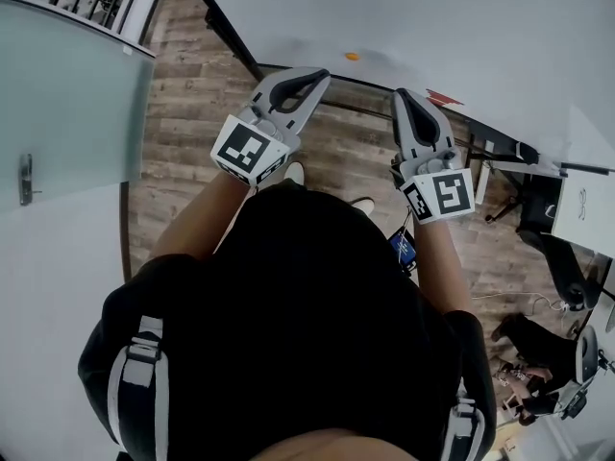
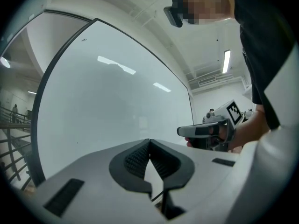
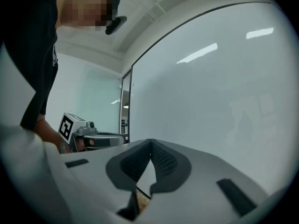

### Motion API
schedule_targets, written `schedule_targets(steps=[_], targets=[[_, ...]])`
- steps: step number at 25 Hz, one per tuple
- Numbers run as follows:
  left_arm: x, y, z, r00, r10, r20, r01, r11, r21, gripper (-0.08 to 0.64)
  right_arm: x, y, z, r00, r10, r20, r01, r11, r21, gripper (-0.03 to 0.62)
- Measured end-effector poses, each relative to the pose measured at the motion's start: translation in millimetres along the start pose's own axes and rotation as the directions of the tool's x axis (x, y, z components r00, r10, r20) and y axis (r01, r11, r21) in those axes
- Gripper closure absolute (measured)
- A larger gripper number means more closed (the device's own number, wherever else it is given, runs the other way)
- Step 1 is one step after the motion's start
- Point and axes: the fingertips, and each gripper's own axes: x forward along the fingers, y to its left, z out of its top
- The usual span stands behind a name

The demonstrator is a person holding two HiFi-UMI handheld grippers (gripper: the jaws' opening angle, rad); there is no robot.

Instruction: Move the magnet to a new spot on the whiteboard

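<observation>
A small orange magnet (image 1: 352, 56) sticks to the whiteboard (image 1: 432, 17) near its lower edge. Both grippers are held up in front of the board, a short way from it, and neither touches the magnet. My left gripper (image 1: 320, 75) points at the board just left of and below the magnet, its jaws shut with nothing between them. My right gripper (image 1: 402, 95) is to the magnet's right, also shut and empty. In the left gripper view the pads (image 2: 138, 158) meet in front of the bare whiteboard (image 2: 107, 106). The right gripper view shows the same against the whiteboard (image 3: 210, 87). The magnet is in neither gripper view.
A small red item (image 1: 444, 97) lies at the board's lower edge to the right. A glass door (image 1: 67, 104) with a handle (image 1: 27, 179) stands at left. The board's black stand leg (image 1: 221, 22) crosses the wooden floor (image 1: 183, 123). Black chairs and gear (image 1: 543, 219) crowd the right.
</observation>
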Motion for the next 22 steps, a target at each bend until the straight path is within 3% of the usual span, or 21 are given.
schedule_targets(steps=[8,22], targets=[[-1.9,-14.0,14.4,1.000,0.024,0.013,-0.025,1.000,0.006,0.555,-12.7,2.3,16.6,0.998,0.062,0.007,-0.061,0.997,-0.052,0.592],[-6.4,-12.5,24.0,0.997,0.071,0.031,-0.072,0.997,0.025,0.555,-19.1,-4.9,21.5,0.998,0.053,0.018,-0.052,0.997,-0.064,0.592]])
